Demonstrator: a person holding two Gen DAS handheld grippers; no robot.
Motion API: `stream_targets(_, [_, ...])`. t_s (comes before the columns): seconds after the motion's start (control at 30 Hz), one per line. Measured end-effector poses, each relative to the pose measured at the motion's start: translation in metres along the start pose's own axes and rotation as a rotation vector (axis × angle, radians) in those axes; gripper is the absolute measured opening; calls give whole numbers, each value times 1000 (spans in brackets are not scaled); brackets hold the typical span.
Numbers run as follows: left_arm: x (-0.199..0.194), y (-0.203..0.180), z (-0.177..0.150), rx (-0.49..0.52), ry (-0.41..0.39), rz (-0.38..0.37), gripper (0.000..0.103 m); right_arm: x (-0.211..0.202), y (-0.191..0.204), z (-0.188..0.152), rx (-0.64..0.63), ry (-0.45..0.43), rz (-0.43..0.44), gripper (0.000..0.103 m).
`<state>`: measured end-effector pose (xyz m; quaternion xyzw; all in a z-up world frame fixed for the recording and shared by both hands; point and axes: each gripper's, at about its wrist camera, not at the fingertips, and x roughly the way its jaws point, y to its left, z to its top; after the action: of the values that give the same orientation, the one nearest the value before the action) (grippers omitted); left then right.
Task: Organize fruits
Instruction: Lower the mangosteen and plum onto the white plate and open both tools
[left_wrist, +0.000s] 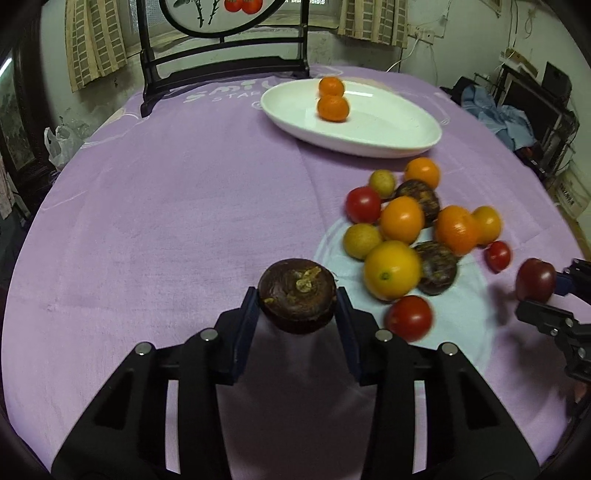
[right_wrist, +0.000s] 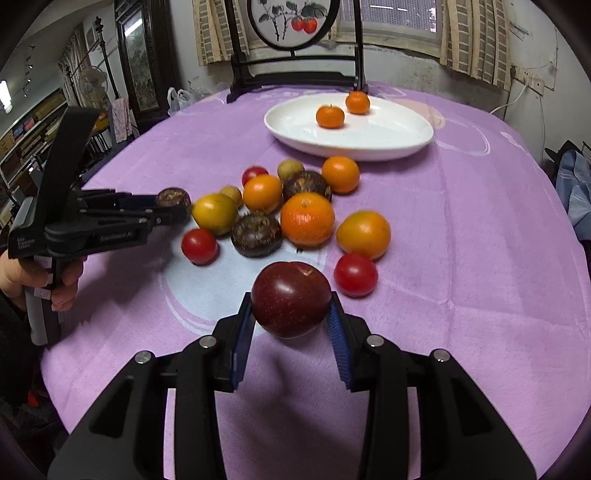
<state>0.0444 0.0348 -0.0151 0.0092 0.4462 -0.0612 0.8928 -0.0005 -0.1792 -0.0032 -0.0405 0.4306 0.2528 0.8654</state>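
My left gripper (left_wrist: 297, 295) is shut on a dark brown mangosteen (left_wrist: 297, 293) and holds it above the purple cloth; it also shows in the right wrist view (right_wrist: 173, 206) with the mangosteen (right_wrist: 173, 197). My right gripper (right_wrist: 291, 308) is shut on a dark red plum (right_wrist: 291, 298); it shows at the right edge of the left wrist view (left_wrist: 543, 291) with the plum (left_wrist: 535, 283). A pile of oranges, tomatoes, mangosteens and small yellow fruits (right_wrist: 295, 210) lies on the cloth. A white oval plate (right_wrist: 388, 142) holds two tangerines (right_wrist: 330, 116).
A dark wooden stand with a painted round panel (right_wrist: 291, 22) stands at the table's far edge behind the plate. The purple cloth (left_wrist: 166, 221) covers the round table. A plastic bag (left_wrist: 59, 142) hangs beyond the left edge.
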Motion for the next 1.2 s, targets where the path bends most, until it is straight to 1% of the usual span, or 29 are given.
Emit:
stream_targets(0.1, [-26,-7,14,-3,-49,-48,42,-13,-1,15,-20,-38,-9,39])
stream_targets(0.2, [-44,-17,35,5,-99,-84,42,-23,-4,41,-53,-91,-42,39])
stream_targets(0.3, [-57,-36,60,46,-188,-40,42,-19,-10,66,-69,-121,-73,39])
stream_targets(0.33, [-57,-40,68,51,-204,-47,42,-16,-12,72,-69,-127,-78,39])
stream_targets(0.4, [-48,-45,88,30,-196,-83,42,-3,-20,89,-65,-133,-92,39])
stream_targets(0.43, [-38,-47,100,13,-193,-76,42,4,-23,95,-70,-130,-104,39])
stream_targets(0.5, [-20,-51,115,5,-199,-32,42,21,-29,108,-87,-123,-126,39])
stream_targets(0.53, [-8,-51,122,4,-190,-13,42,35,-35,115,-79,-103,-128,39])
stream_targets(0.57, [7,-51,127,-8,-161,0,42,44,-41,119,-68,-84,-128,39])
stream_targets(0.67, [46,-44,139,-41,-85,4,42,71,-54,130,-55,-34,-144,39])
stream_targets(0.73, [63,-41,143,-51,-55,20,42,87,-61,137,-51,-9,-147,39])
stream_targets(0.77, [73,-39,145,-57,-42,24,42,93,-64,138,-49,0,-146,39])
stream_targets(0.93, [96,-33,153,-77,-13,21,43,119,-74,147,-26,32,-156,39])
stream_targets(0.97, [99,-32,155,-89,-4,17,45,122,-76,148,-15,38,-153,39])
stream_targets(1.0, [101,-32,155,-102,0,12,51,124,-78,148,-5,43,-149,41])
stream_targets(1.03, [100,-30,156,-121,-8,15,68,125,-80,148,10,41,-145,44])
stream_targets(1.07, [97,-29,155,-133,-24,25,76,124,-82,147,20,29,-145,45])
stream_targets(1.1, [93,-29,154,-140,-42,34,76,122,-82,146,26,21,-143,46])
stream_targets(1.13, [89,-29,154,-138,-48,27,76,118,-82,144,27,16,-139,46])
stream_targets(1.2, [84,-28,151,-138,-43,18,77,111,-81,140,29,8,-140,47])
